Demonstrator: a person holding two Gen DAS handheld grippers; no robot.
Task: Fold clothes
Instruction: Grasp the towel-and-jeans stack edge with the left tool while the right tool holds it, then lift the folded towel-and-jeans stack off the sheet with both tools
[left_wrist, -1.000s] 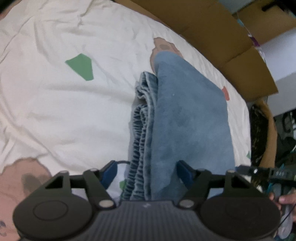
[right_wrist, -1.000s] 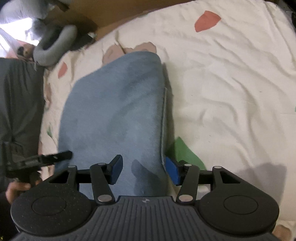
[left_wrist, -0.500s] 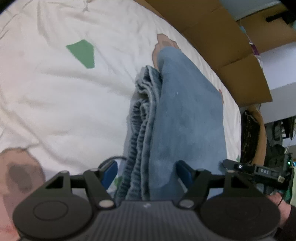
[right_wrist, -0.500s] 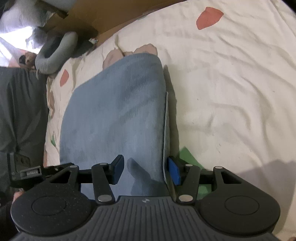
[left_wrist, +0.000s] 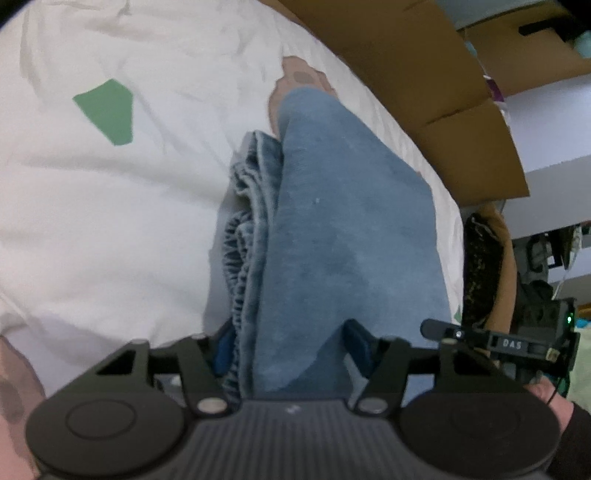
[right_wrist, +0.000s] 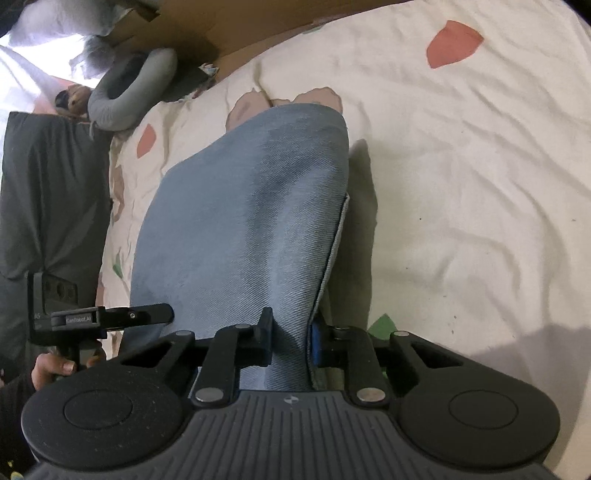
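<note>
- Denim-blue, the folded jeans (left_wrist: 347, 236) lie on the white bed sheet (left_wrist: 110, 206), stretching away from both grippers toward the brown cardboard (left_wrist: 424, 74) at the bed's far edge.
- Against half a second ago, the right gripper (right_wrist: 290, 341) has narrowed a good deal: its blue pads now pinch the near right edge of the jeans (right_wrist: 243, 221), the cloth bunched between them.
- Since then the left gripper (left_wrist: 286, 349) has barely changed; its fingers are spread, straddling the near end of the jeans, one pad against the gathered waistband layers, the other on the smooth top panel.
- Top layer is smooth and faded; ruffled elastic folds show stacked along the left side.
- Green patch (left_wrist: 107, 110) on the sheet lies well apart.
</note>
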